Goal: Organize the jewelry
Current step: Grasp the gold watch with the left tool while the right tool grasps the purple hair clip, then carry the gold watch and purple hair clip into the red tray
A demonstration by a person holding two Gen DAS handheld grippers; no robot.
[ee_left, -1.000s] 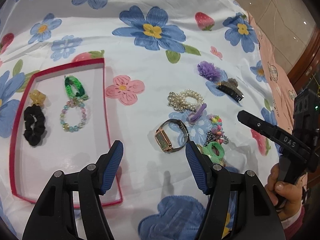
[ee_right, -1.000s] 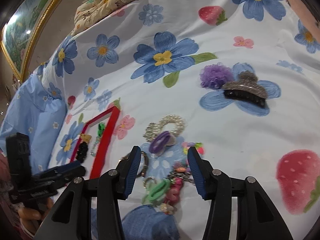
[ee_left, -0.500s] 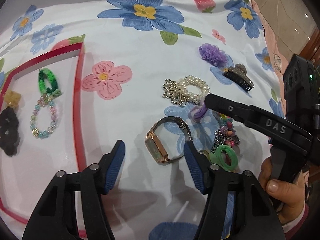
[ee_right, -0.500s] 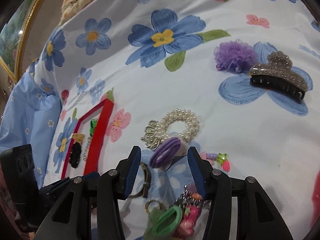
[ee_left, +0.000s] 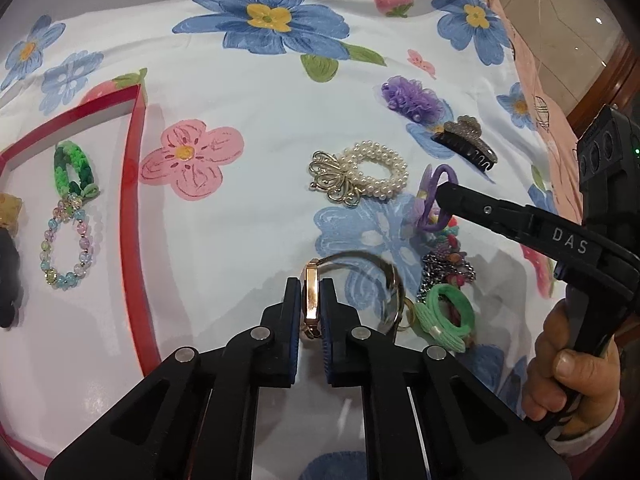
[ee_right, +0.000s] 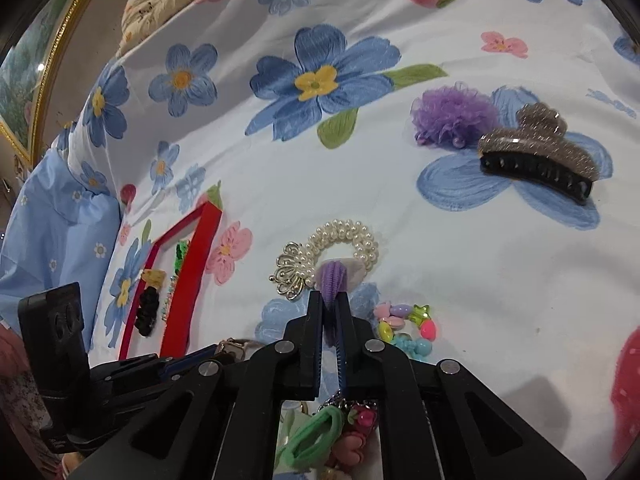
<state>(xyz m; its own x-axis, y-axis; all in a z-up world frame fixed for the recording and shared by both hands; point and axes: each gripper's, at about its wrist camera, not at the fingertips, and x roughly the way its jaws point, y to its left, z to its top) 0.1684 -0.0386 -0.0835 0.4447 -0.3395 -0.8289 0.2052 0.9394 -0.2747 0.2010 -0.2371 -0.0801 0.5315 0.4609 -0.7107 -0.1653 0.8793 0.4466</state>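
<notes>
The gold watch [ee_left: 310, 300] and purple hair tie [ee_right: 334, 280] are being clamped by the left claw [ee_left: 311, 296] and right claw [ee_right: 329, 308], presumably for the red tray [ee_left: 132, 216].

Black fabric scrunchie [ee_left: 7, 280] and red-rimmed white tray [ee_left: 134, 216]: left frame edge cutting both off. Gold rectangular watch [ee_left: 311, 300]: face hiding between closed pads. Chain-and-charm pile [ee_left: 446, 272]: pieces tangling, indistinguishable.

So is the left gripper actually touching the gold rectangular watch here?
Touching. In the left wrist view the left gripper has both blue pads pressed against the gold rectangular watch, whose case stands edge-on between them with no gap.
</notes>
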